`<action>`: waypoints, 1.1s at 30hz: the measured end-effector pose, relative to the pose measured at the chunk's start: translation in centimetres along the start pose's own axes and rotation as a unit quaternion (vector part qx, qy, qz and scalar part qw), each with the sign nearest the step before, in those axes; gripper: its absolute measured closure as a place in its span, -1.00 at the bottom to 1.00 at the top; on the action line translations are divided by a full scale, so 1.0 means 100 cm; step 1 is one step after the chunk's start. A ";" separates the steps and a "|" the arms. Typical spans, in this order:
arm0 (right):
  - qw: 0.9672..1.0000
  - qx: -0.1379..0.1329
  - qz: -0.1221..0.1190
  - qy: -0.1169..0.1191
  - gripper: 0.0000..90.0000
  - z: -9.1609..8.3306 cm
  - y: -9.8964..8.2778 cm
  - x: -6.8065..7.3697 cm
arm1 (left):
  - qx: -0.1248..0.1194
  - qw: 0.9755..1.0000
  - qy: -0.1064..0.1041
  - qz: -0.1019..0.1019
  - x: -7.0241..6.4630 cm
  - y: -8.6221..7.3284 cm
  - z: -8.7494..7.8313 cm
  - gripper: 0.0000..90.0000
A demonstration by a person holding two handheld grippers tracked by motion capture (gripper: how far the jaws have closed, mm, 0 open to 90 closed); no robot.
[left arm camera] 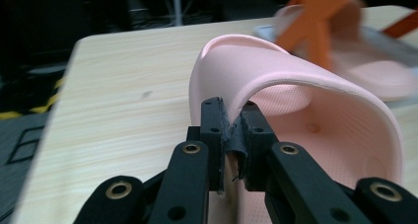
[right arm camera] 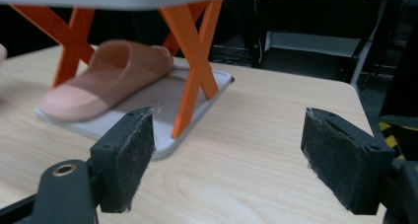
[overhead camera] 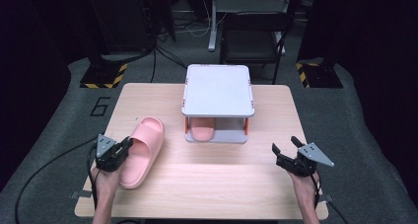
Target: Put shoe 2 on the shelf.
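The strap edge of a pink slipper [left arm camera: 296, 115] is clamped between the jaws of the left gripper [overhead camera: 123, 150] — the pads are pressed together on it. The slipper extends ahead of this gripper, over the table [overhead camera: 222, 184]. The right gripper [overhead camera: 287, 147] is held with jaws wide apart, nothing between them. Ahead of it, a 2nd slipper [right arm camera: 106, 76] is seen on the lower shelf of a small rack [overhead camera: 218, 88] — orange legs, white top.

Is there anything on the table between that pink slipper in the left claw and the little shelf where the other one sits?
Nothing visible: bare table lies between the held slipper and the rack, whose lower shelf is free beside the other slipper.
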State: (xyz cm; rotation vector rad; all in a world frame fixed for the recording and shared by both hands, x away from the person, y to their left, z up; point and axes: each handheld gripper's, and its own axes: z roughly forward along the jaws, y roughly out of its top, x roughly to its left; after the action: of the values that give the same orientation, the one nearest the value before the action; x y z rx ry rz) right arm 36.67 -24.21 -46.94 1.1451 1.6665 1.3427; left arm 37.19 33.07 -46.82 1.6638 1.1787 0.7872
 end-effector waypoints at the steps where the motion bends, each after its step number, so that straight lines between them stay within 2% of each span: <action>1: 1.000 -0.002 0.006 0.005 -0.55 0.001 0.009 -0.001 | 0.000 1.000 -0.017 0.013 -0.018 0.003 0.003 0.85; 2: 1.000 -0.002 0.006 0.005 -0.55 0.001 0.009 -0.001 | 0.000 1.000 -0.017 0.013 -0.018 0.003 0.003 0.84; 3: 1.000 -0.005 0.013 0.015 -0.55 0.005 0.020 -0.001 | -0.001 0.999 -0.036 0.024 -0.035 0.005 0.007 0.84; 4: 1.000 -0.005 0.013 0.015 -0.55 0.005 0.020 -0.001 | -0.001 0.999 -0.036 0.024 -0.035 0.005 0.007 0.84; 5: 1.000 -0.004 0.006 0.023 -0.55 0.009 0.034 0.001 | -0.005 0.998 -0.059 0.022 -0.049 0.009 0.012 0.84; 6: 1.000 -0.004 0.001 0.027 -0.55 0.011 0.040 0.002 | -0.005 0.998 -0.059 0.022 -0.049 0.009 0.012 0.84; 8: 0.999 -0.002 -0.010 0.043 -0.55 0.019 0.057 0.006 | -0.007 0.996 -0.090 0.020 -0.068 0.015 0.020 0.84; 9: 0.999 0.001 -0.015 0.045 -0.55 0.022 0.063 0.007 | -0.008 0.995 -0.096 0.021 -0.074 0.017 0.022 0.84; 10: 0.998 0.002 -0.020 0.052 -0.55 0.027 0.071 0.009 | -0.008 0.995 -0.096 0.021 -0.074 0.017 0.022 0.84; 12: 0.997 0.001 -0.029 0.068 -0.53 0.038 0.085 0.013 | -0.007 0.994 -0.110 0.025 -0.090 0.021 0.031 0.84; 14: 0.996 -0.002 -0.042 0.084 -0.52 0.050 0.100 0.017 | -0.005 0.993 -0.115 0.031 -0.093 0.022 0.033 0.84; 15: 0.995 -0.003 -0.042 0.091 -0.51 0.058 0.108 0.020 | 0.000 0.992 -0.124 0.020 -0.102 0.023 0.040 0.84; 17: 0.993 0.000 -0.052 0.108 -0.51 0.070 0.118 0.024 | 0.005 0.991 -0.132 0.015 -0.111 0.024 0.049 0.84; 18: 0.993 0.000 -0.052 0.108 -0.51 0.070 0.118 0.024 | 0.005 0.991 -0.132 0.015 -0.111 0.024 0.049 0.84; 19: 0.991 0.014 -0.062 0.119 -0.51 0.087 0.126 0.031 | 0.011 0.990 -0.139 0.016 -0.120 0.026 0.058 0.83; 22: 0.988 0.032 -0.074 0.134 -0.51 0.109 0.130 0.039 | 0.014 0.989 -0.149 0.005 -0.136 0.030 0.074 0.83; 23: 0.986 0.039 -0.082 0.142 -0.51 0.117 0.130 0.040 | 0.014 0.989 -0.149 0.005 -0.136 0.030 0.074 0.83; 24: 0.985 0.046 -0.080 0.144 -0.51 0.126 0.130 0.042 | 0.013 0.989 -0.148 -0.006 -0.149 0.033 0.088 0.83; 26: 0.984 0.059 -0.084 0.145 -0.50 0.137 0.127 0.044 | 0.014 0.989 -0.144 -0.016 -0.160 0.034 0.098 0.83; 27: 0.984 0.064 -0.085 0.144 -0.50 0.140 0.126 0.044 | 0.011 0.990 -0.138 -0.020 -0.166 0.034 0.104 0.83; 28: 0.985 0.065 -0.076 0.140 -0.50 0.145 0.125 0.046 | 0.013 0.990 -0.137 -0.018 -0.172 0.035 0.110 0.83; 30: 0.985 0.069 -0.070 0.144 -0.50 0.150 0.122 0.046 | 0.014 0.991 -0.130 -0.032 -0.184 0.035 0.122 0.83; 31: 0.984 0.075 -0.069 0.143 -0.50 0.151 0.120 0.048 | 0.011 0.992 -0.120 -0.041 -0.190 0.035 0.128 0.83; 33: 0.985 0.073 -0.068 0.143 -0.50 0.154 0.118 0.049 | 0.014 0.992 -0.115 -0.043 -0.194 0.035 0.133 0.83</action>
State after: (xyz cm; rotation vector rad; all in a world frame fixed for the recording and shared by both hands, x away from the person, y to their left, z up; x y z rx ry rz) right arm 51.26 -13.32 -38.74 0.9297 2.0398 1.3650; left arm 43.48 10.17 -48.35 1.6647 1.0955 0.5120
